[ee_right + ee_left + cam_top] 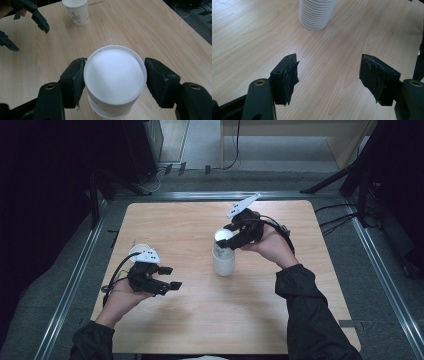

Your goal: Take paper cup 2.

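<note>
The right gripper (115, 80) is closing its two black jaws on the upturned base of the top cup (115, 75) of a stack of white paper cups (223, 256), which is standing upside down near the middle of the wooden table (190, 325). The left gripper (169, 277) is hovering at the near left with its jaws standing apart around nothing. A single flowered cup (75, 12) is standing upright at the left, just beyond that gripper.

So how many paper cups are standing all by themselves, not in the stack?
1. The lone flowered paper cup stands near the table's left side. The rest sit in the cup stack mid-table; its count is hidden.
</note>
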A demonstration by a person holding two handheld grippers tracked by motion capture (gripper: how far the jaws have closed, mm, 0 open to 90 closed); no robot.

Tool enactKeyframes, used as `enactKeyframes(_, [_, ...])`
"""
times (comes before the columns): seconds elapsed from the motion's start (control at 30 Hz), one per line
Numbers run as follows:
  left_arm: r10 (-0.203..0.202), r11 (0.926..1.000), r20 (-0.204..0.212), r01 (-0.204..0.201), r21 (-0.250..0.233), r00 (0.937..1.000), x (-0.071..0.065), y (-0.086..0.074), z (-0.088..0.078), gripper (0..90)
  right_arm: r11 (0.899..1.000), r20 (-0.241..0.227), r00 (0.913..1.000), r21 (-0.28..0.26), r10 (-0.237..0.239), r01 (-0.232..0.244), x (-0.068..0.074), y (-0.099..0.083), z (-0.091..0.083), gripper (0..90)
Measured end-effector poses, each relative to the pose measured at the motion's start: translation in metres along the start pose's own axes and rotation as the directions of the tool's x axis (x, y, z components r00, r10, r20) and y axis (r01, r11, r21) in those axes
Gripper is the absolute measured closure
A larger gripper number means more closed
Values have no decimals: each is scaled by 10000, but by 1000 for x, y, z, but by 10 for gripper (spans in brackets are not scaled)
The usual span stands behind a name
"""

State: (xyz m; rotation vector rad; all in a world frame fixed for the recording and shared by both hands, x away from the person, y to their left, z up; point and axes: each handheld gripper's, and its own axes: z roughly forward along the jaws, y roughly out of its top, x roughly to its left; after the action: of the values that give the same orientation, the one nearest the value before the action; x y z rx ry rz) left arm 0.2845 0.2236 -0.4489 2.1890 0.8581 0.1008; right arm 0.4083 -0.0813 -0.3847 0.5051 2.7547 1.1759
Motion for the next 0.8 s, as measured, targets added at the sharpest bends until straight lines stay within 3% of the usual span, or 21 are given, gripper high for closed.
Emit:
enactKeyframes(0.3, [112, 9999, 0, -112, -4, 9999, -1, 7, 13, 307, 9999, 27, 10000, -164, 20, -19, 1, 2, -4, 359])
enactKeyframes(0.47, [41, 10000, -208, -41, -37, 9998, 2, 13, 22, 307, 9994, 8, 10000, -328, 65, -64, 1, 3, -9, 359])
enactKeyframes(0.67, [-177, 9997, -126, 175, -145, 9998, 9, 28, 42, 306, 9996, 43, 10000, -271, -20, 22, 3, 5, -9, 360])
enactKeyframes(0.8, [-108, 9997, -128, 105, -223, 9999, 8, 38, 52, 302, 9996, 41, 10000, -283, 83, -82, 2, 5, -8, 360])
